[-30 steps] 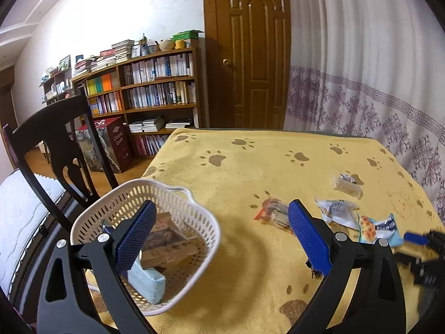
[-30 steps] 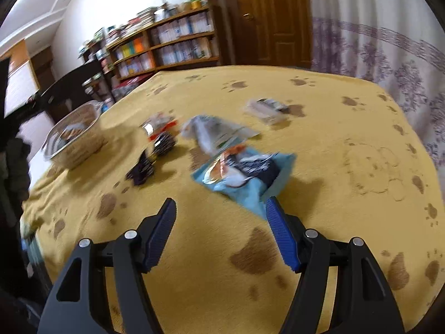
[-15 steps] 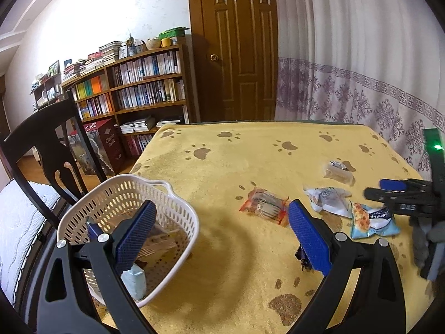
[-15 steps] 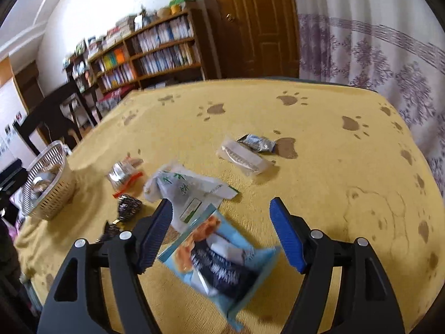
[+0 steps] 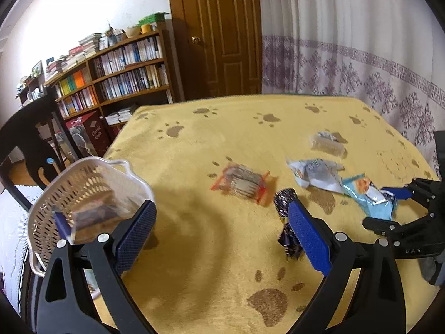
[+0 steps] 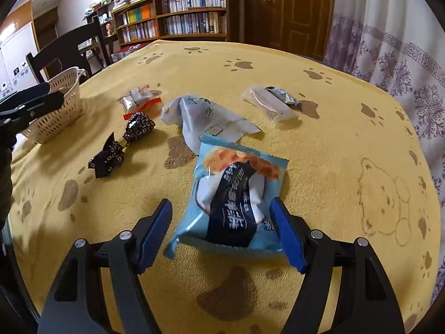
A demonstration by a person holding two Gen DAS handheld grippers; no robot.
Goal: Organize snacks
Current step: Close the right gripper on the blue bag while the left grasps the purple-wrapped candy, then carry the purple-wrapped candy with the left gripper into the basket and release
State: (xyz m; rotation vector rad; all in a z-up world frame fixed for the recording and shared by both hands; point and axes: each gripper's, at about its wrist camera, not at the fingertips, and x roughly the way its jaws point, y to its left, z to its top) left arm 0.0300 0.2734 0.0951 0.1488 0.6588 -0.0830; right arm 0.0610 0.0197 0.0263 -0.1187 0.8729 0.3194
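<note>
Light-blue foil snack packet [image 6: 236, 192] lies on the table between the right gripper's [image 6: 221, 232] spread jaws, positioned for pinching; left gripper [image 5: 219, 239] jaws spread, empty, beside the white plastic lattice basket [image 5: 83, 194].

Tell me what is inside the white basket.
The white basket holds a brownish box-like pack, blurred in the left wrist view. The basket's wall and the left gripper cover the rest.

basket [image 6: 55, 105] on table [image 6: 333, 153] far left; snack packets [image 6: 211, 117] centre | books on bookshelf [image 6: 178, 19] behind
</note>
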